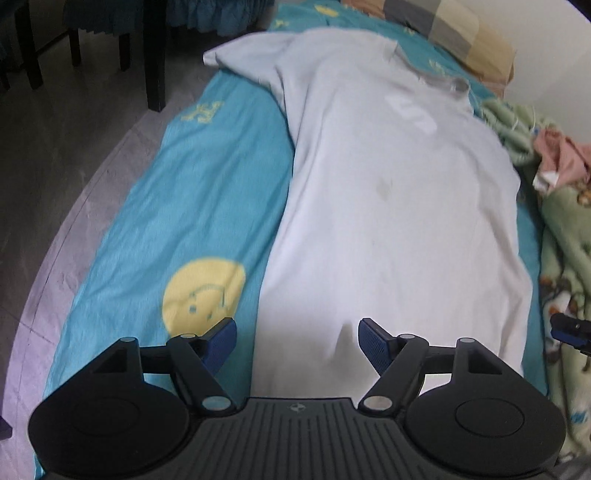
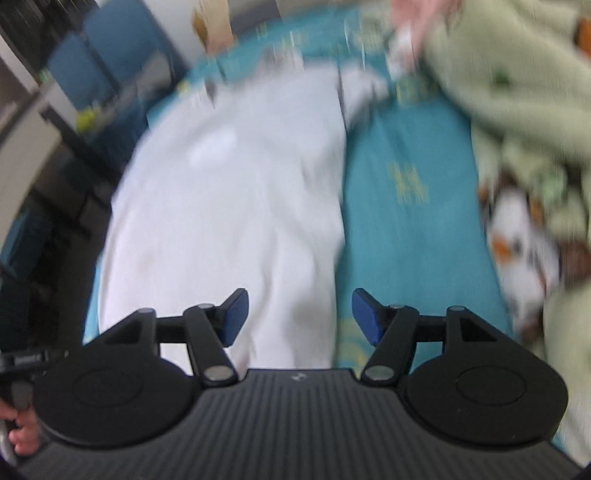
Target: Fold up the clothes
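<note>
A white T-shirt [image 1: 388, 184] lies lengthwise on the teal bedsheet [image 1: 192, 192], collar [image 1: 443, 83] at the far end and one sleeve [image 1: 243, 55] sticking out to the far left. My left gripper [image 1: 295, 326] hovers open over the shirt's near hem at its left edge, nothing between its blue pads. In the blurred right wrist view the T-shirt [image 2: 229, 206] fills the left half. My right gripper [image 2: 299, 297] stands open over the shirt's right edge, where it meets the bedsheet [image 2: 406, 229], holding nothing.
A green patterned blanket [image 1: 565, 236] is bunched along the bed's right side, with a pink garment [image 1: 561, 155] on it. A checked pillow [image 1: 454, 29] lies at the head. Grey floor [image 1: 55, 166] and dark chair legs [image 1: 155, 55] are to the left.
</note>
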